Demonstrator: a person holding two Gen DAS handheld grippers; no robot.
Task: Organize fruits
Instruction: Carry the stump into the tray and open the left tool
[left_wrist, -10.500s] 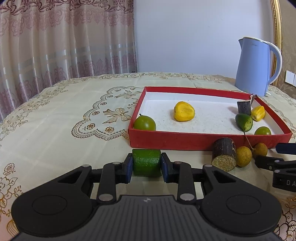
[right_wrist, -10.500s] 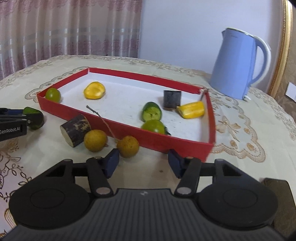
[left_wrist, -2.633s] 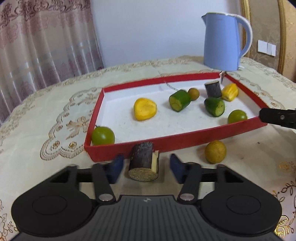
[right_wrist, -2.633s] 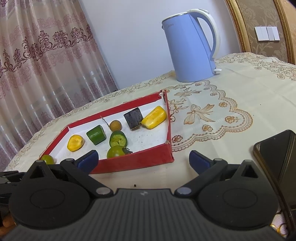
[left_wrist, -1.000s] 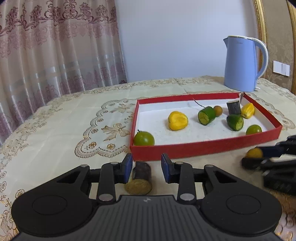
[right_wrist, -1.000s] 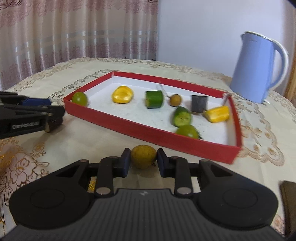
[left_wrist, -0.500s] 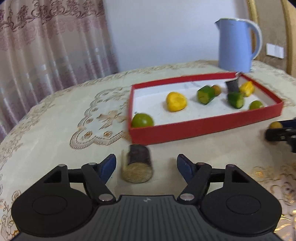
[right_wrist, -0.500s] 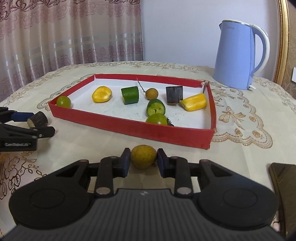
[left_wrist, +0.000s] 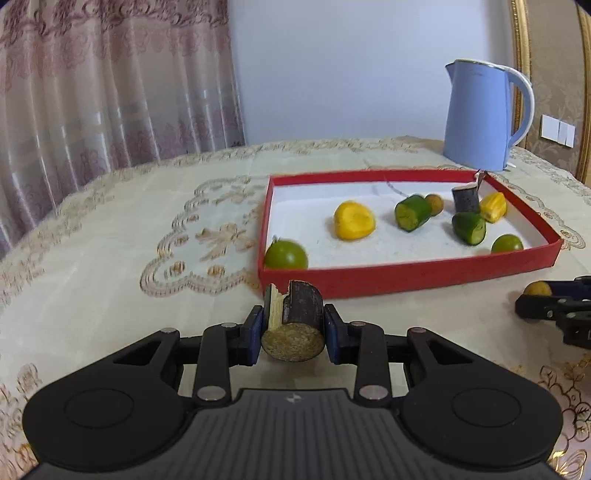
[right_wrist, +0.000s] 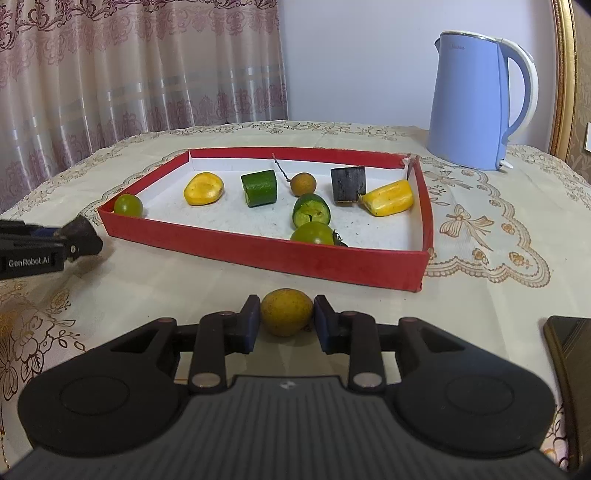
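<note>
- Left gripper (left_wrist: 293, 330): fingers, having just closed, clench the sugarcane segment (left_wrist: 295, 321) on the counter (left_wrist: 110, 266), at 6 o'clock of the red tray (left_wrist: 406, 275) near its front left corner.
- Right gripper (right_wrist: 286, 325): fingers grasp a yellow-brown longan (right_wrist: 287, 311), just outside the tray's front wall.
- Tray holds other fruit pieces.

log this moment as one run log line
left hand-held gripper: shut on dark cane piece | right hand-held gripper: shut on longan | both outside red tray
</note>
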